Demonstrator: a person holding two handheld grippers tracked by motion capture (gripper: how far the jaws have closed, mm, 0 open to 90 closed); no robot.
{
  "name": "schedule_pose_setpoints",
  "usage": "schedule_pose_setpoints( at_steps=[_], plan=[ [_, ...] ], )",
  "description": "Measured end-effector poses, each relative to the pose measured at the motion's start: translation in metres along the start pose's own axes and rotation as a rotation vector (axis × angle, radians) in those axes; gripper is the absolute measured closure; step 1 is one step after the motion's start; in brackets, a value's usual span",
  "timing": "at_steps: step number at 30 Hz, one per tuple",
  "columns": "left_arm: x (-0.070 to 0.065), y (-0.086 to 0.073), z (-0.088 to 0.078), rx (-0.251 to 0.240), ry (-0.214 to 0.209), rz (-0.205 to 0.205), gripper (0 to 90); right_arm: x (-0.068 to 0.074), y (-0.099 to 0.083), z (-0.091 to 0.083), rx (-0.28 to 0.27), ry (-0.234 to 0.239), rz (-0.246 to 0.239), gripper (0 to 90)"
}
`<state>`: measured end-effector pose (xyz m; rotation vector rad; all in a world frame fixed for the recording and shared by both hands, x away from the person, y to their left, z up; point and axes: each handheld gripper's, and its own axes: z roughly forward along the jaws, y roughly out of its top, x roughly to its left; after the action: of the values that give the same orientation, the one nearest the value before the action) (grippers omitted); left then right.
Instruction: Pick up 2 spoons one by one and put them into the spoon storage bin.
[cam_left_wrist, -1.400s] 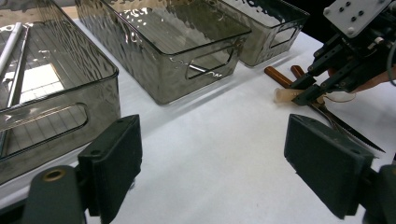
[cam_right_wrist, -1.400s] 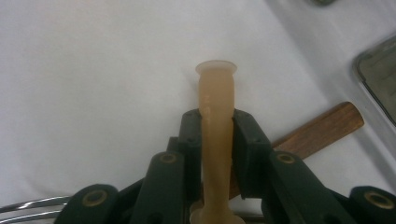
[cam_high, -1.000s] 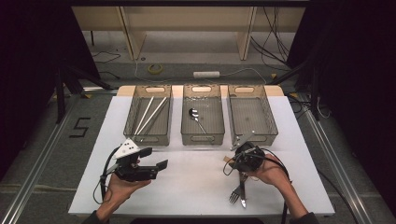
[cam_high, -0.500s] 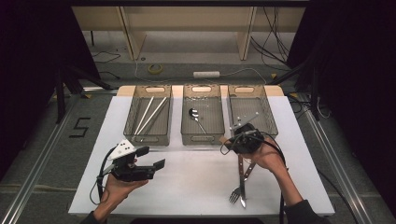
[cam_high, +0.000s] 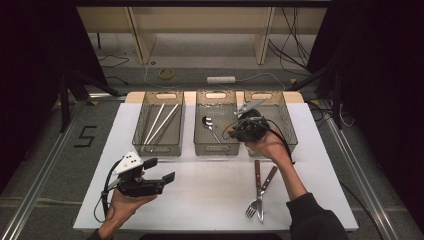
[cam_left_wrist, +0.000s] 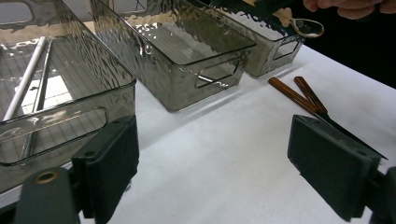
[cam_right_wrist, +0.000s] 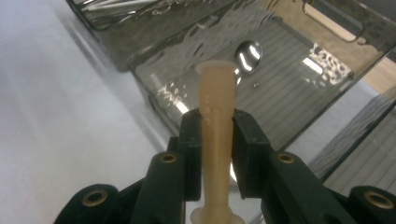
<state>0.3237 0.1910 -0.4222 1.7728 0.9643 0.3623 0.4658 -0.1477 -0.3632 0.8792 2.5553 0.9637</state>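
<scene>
The right gripper (cam_high: 239, 129), a second ago low over the fork (cam_high: 253, 192) and knife (cam_high: 259, 190) on the white table (cam_high: 210, 195), now hangs above the middle bin (cam_high: 216, 148), just right of the metal spoon (cam_high: 206, 121) lying inside. Its jaws are clamped on a beige-handled spoon (cam_right_wrist: 216, 140). The left gripper (cam_high: 165, 170) has stayed near the table's front left, its jaws apart with nothing between them.

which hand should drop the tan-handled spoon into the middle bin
Right. The right gripper is shut on the tan-handled spoon, up by the middle bin, where another spoon lies. The left gripper sits open near the table's front edge.
</scene>
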Motion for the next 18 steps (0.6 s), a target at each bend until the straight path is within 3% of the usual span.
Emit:
schedule_pose_setpoints(
  at_steps=[8,18],
  plan=[
    [0.0,0.0,-0.001,-0.014,0.002,0.0,16.1,-0.005,0.025,0.011,-0.004,-0.016,-0.006,75.9],
    [0.0,0.0,-0.001,-0.016,0.002,0.004,16.0,-0.011,0.043,0.023,-0.01,-0.03,0.035,75.9]
  ],
)
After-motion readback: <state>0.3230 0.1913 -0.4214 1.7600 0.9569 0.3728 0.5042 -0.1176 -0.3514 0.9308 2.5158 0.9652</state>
